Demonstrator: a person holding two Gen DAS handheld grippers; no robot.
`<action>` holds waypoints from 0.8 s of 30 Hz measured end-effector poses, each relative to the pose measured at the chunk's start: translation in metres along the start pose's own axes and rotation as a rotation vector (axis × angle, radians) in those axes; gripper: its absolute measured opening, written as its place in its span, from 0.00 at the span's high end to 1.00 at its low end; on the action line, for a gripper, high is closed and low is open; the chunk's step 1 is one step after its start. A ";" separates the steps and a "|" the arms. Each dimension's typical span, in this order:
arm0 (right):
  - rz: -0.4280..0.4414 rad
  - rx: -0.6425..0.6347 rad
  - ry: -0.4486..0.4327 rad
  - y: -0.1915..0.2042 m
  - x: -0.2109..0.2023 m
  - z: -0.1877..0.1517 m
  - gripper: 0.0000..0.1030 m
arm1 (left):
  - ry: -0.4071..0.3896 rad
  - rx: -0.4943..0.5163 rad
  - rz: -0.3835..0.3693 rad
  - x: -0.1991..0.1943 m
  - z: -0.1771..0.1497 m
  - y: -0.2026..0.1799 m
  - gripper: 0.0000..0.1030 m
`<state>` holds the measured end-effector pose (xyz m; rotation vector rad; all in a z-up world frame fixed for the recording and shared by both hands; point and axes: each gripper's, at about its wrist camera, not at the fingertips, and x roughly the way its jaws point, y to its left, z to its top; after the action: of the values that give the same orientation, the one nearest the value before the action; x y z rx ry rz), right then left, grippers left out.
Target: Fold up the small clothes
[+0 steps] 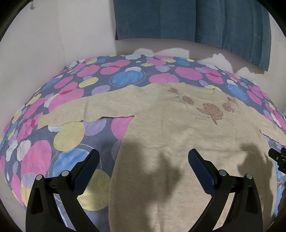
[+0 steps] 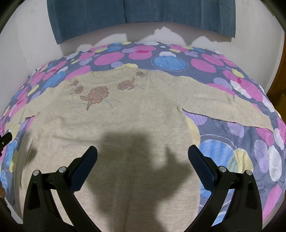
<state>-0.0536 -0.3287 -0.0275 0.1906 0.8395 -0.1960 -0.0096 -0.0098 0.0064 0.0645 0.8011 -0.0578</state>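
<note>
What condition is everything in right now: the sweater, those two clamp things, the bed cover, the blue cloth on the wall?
Beige sweater: unfolded, flat, face up, both sleeves spread out.
Left gripper: jaws wide open, holding nothing, over the sweater's lower left edge.
Right gripper: jaws wide open, holding nothing, over the sweater's lower part.
Spotted bedsheet: spread out, slightly wrinkled.
Blue cloth: hanging on the wall.

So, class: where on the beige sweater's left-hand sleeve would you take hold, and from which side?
Grip the cuff end of the left sleeve with the left gripper, coming from the outer left. The sweater lies flat with that sleeve stretched straight out, so the cuff is a free edge.
</note>
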 end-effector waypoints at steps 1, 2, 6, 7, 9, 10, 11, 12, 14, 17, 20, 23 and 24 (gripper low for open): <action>0.000 0.000 -0.001 0.000 0.000 0.000 0.02 | -0.001 0.001 0.000 0.000 0.000 0.000 0.04; -0.001 0.000 -0.002 0.000 0.000 0.000 0.02 | 0.000 0.001 0.001 0.000 0.000 -0.001 0.04; -0.001 0.001 0.000 0.000 0.000 0.001 0.02 | 0.000 0.000 0.000 0.000 -0.001 -0.002 0.04; -0.001 0.000 0.000 0.001 0.000 0.000 0.02 | 0.000 0.001 0.000 0.000 -0.001 -0.002 0.04; 0.001 -0.001 0.000 0.001 0.000 0.001 0.02 | -0.002 0.002 0.000 0.000 -0.001 -0.003 0.04; 0.000 0.000 0.001 0.001 0.000 0.001 0.02 | -0.002 0.003 0.002 0.000 -0.001 -0.003 0.04; 0.000 0.001 0.000 0.001 0.000 0.001 0.02 | -0.001 0.003 0.002 0.000 -0.001 -0.003 0.04; 0.000 0.001 0.000 0.001 0.000 0.001 0.02 | 0.000 0.000 0.002 0.000 -0.001 -0.002 0.04; 0.000 0.000 0.001 0.001 0.000 0.001 0.02 | 0.001 -0.001 0.001 0.000 -0.001 -0.002 0.04; 0.000 -0.001 0.002 0.002 0.000 0.001 0.02 | 0.000 0.002 0.001 0.000 -0.002 -0.005 0.04; -0.001 0.000 0.002 0.002 0.000 0.000 0.02 | -0.001 0.002 0.001 0.000 -0.002 -0.005 0.04; 0.000 0.001 0.003 0.002 0.000 0.000 0.02 | 0.001 -0.002 0.002 0.000 -0.002 -0.005 0.04; 0.001 0.001 0.003 0.002 0.000 0.000 0.02 | 0.001 -0.002 0.002 0.000 -0.002 -0.005 0.04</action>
<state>-0.0529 -0.3272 -0.0273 0.1921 0.8420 -0.1955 -0.0114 -0.0150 0.0050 0.0633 0.8016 -0.0552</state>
